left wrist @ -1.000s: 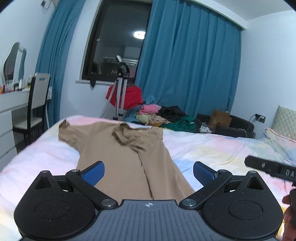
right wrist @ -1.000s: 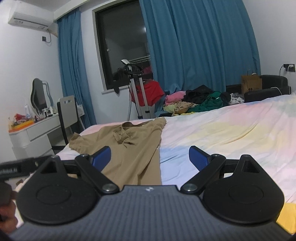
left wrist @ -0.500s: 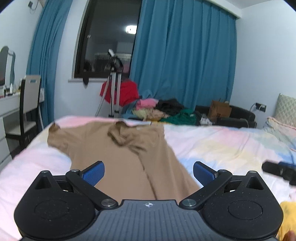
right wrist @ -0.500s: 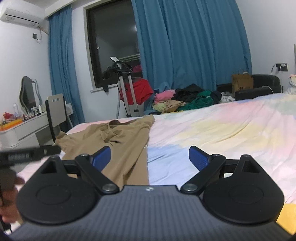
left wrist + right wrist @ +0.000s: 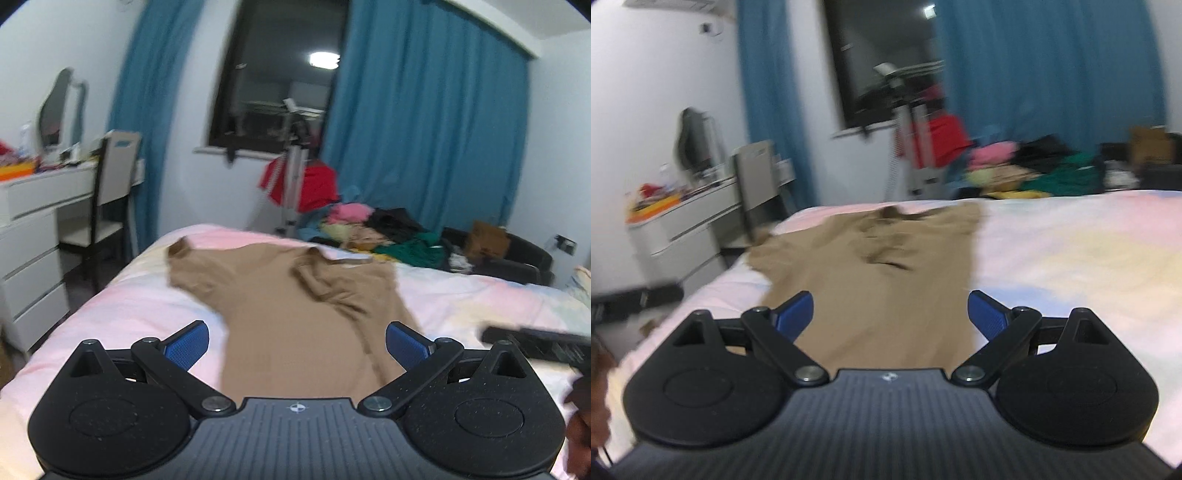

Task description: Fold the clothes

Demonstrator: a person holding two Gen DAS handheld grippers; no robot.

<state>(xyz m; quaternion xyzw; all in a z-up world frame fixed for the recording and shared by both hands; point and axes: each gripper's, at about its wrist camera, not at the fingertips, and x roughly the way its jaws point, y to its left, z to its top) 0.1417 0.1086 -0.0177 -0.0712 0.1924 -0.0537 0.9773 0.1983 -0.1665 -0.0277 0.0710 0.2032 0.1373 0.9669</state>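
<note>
Tan shirt point(image 5: 295, 314) flat on bed point(image 5: 122, 310); claws spread.

Home bedroom: bed point(image 5: 122, 306), dresser with mirror point(image 5: 55, 107), curtains point(image 5: 424, 140).

So I'm looking at a bed point(image 5: 122, 306) with a pastel sheet, pink, yellow and pale blue patches. Lying flat on it is a tan shirt point(image 5: 295, 314), collar at the far end, one sleeve spread out toward the bed's left edge. Both views are kinda blurry.
</note>
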